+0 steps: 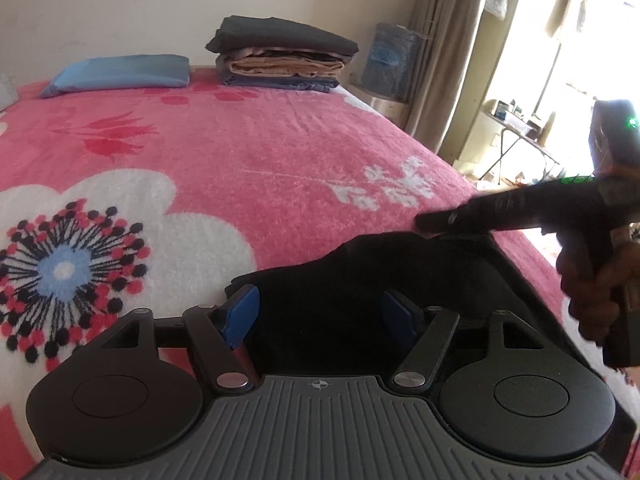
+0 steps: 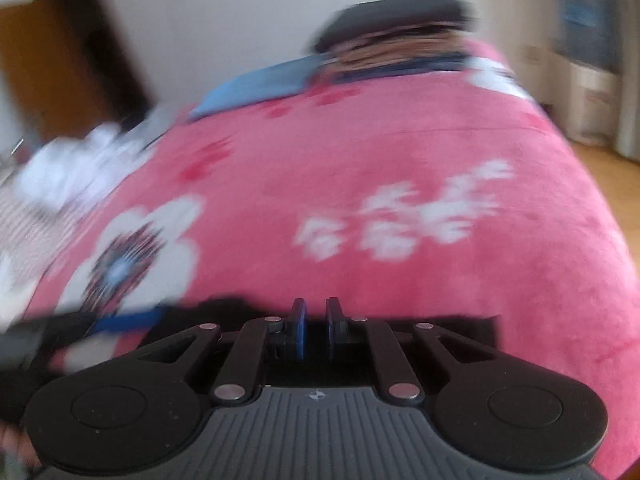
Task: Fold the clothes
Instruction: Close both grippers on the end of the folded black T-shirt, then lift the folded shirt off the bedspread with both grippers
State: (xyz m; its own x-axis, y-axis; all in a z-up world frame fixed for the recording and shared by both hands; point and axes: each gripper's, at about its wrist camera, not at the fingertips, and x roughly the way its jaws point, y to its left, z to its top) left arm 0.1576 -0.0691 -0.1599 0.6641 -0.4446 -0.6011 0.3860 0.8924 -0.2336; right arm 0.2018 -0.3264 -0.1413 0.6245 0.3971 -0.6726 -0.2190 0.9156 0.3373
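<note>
Left gripper point(image 1: 318, 314) tilted down, fingers spread over black garment point(image 1: 360, 276) | right gripper point(image 1: 430, 226) fingers pinching its edge

A bed covered by a pink flowered blanket point(image 1: 248, 152) carries a stack of folded clothes point(image 1: 280, 56) at its far edge, a flat blue pillow point(image 1: 120, 74) just left of that stack, and a black garment point(image 1: 360, 280) well nearer than it.
</note>
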